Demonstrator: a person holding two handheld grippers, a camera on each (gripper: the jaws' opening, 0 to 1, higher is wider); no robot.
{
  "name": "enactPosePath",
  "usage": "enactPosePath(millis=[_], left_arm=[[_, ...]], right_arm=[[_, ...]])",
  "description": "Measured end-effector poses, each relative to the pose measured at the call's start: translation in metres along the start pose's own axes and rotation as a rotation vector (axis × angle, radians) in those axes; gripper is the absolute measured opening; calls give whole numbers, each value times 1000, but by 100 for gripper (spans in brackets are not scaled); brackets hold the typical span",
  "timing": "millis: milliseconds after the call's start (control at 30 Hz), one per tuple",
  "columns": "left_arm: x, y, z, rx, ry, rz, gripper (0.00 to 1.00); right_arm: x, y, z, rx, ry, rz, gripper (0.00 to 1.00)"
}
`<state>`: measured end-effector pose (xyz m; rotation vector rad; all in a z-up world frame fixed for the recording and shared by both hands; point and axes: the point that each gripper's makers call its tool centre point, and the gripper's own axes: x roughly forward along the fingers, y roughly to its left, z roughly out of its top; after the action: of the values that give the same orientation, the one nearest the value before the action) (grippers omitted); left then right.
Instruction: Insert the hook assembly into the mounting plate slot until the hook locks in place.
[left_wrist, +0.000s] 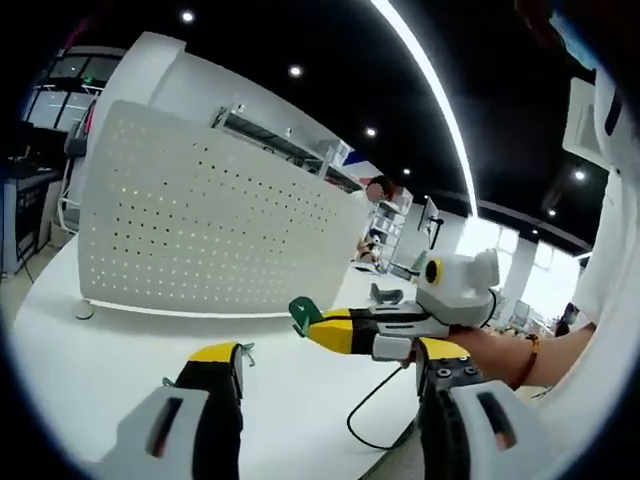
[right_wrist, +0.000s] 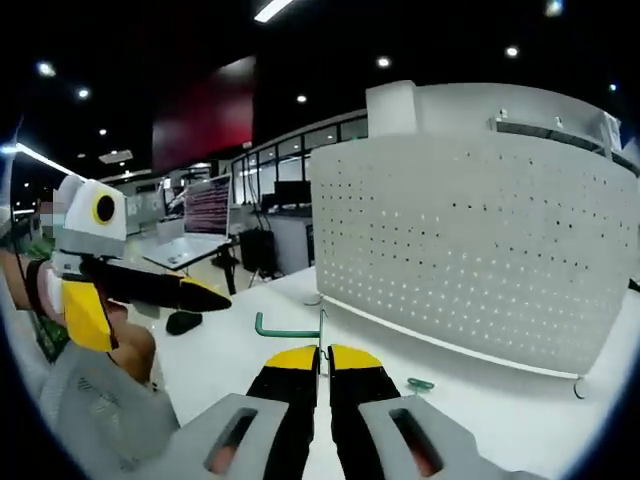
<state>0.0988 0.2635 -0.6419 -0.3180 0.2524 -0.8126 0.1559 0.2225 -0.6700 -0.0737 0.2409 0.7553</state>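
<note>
Here the white pegboard panel (left_wrist: 215, 235) stands upright on the white table (left_wrist: 300, 400), its face full of small holes and its lower edge resting on the tabletop; in the right gripper view the same panel (right_wrist: 475, 255) rises just past the jaw tips, to their right. Behind it in the left gripper view a white cabinet (left_wrist: 200, 85) and a shelf rail show under ceiling lights. The right gripper (right_wrist: 323, 357) has its yellow-tipped jaws pressed together on the thin shank of a green hook (right_wrist: 287, 327), whose bent arm sticks out to the left above the table, near the panel's base but apart from it. In the left gripper view that gripper (left_wrist: 318, 327) reaches in from the right, held by a person's hand (left_wrist: 500, 352) with a bracelet at the wrist, and the hook (left_wrist: 303, 315) shows as a green tab at its tip, in front of the panel's lower right corner. The left gripper (left_wrist: 330, 365) has its jaws spread wide with nothing between them, hovering over bare table; seen from the right gripper view it (right_wrist: 215, 297) lies off to the left with dark, yellow-marked jaws. A black cable (left_wrist: 375, 415) loops across the table between the jaws, and a second small green piece (right_wrist: 420, 384) lies on the table beside the right jaw.
</note>
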Motion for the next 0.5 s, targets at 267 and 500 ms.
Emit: enactPosePath(millis=[267,500], left_arm=[[-1,0,4,-59,-24,8,66],[-3,-6,16,-139,-107,-25,59]], right_arm=[[-3,12,8,-10,-39,28,2],[-4,19,18,-9,-90,39,2]])
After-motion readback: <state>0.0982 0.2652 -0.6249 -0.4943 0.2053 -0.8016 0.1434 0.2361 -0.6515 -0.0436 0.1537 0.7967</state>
